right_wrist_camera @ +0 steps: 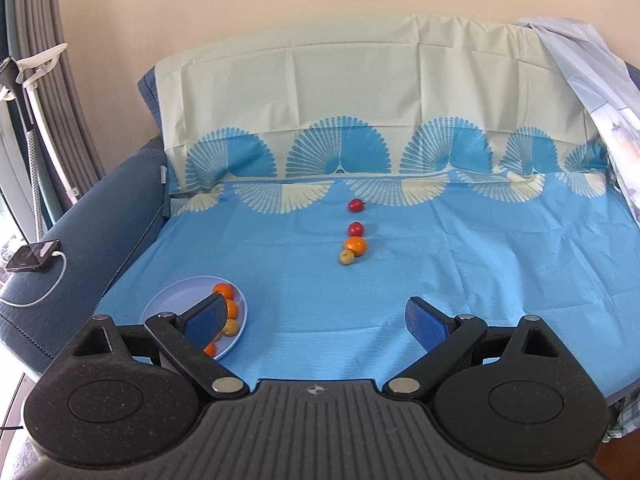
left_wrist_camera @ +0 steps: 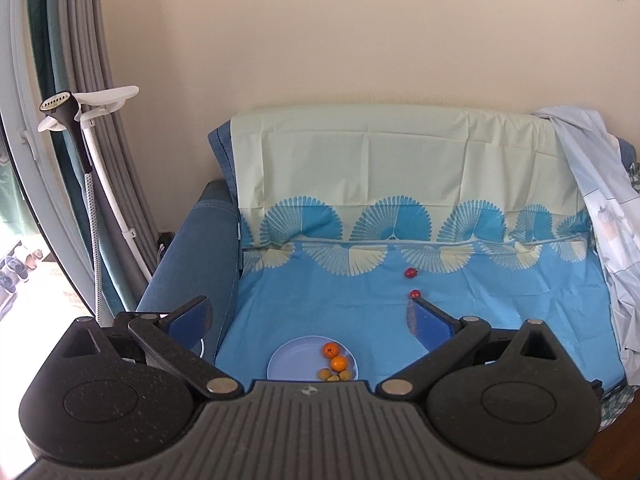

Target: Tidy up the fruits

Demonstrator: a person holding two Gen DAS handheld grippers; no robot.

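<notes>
A pale blue plate (right_wrist_camera: 176, 292) lies on the blue sheet at the sofa's front left, holding oranges (right_wrist_camera: 223, 290) and small yellow-green fruits (right_wrist_camera: 230, 327). It also shows in the left wrist view (left_wrist_camera: 288, 360) with oranges (left_wrist_camera: 331, 349). On the sheet, fruits lie in a line: two red ones (right_wrist_camera: 355, 205) (right_wrist_camera: 355, 229), an orange (right_wrist_camera: 355, 245) and a small yellow-green one (right_wrist_camera: 346, 257). The red ones also show in the left wrist view (left_wrist_camera: 410, 273). My left gripper (left_wrist_camera: 310, 314) is open and empty above the plate. My right gripper (right_wrist_camera: 316, 314) is open and empty, right of the plate.
A phone (right_wrist_camera: 33, 255) on a white cable rests on the sofa's left armrest (right_wrist_camera: 100, 216). A garment steamer stand (left_wrist_camera: 86, 152) and grey curtains stand left of the sofa. A pale cloth (right_wrist_camera: 592, 76) drapes over the sofa's right back.
</notes>
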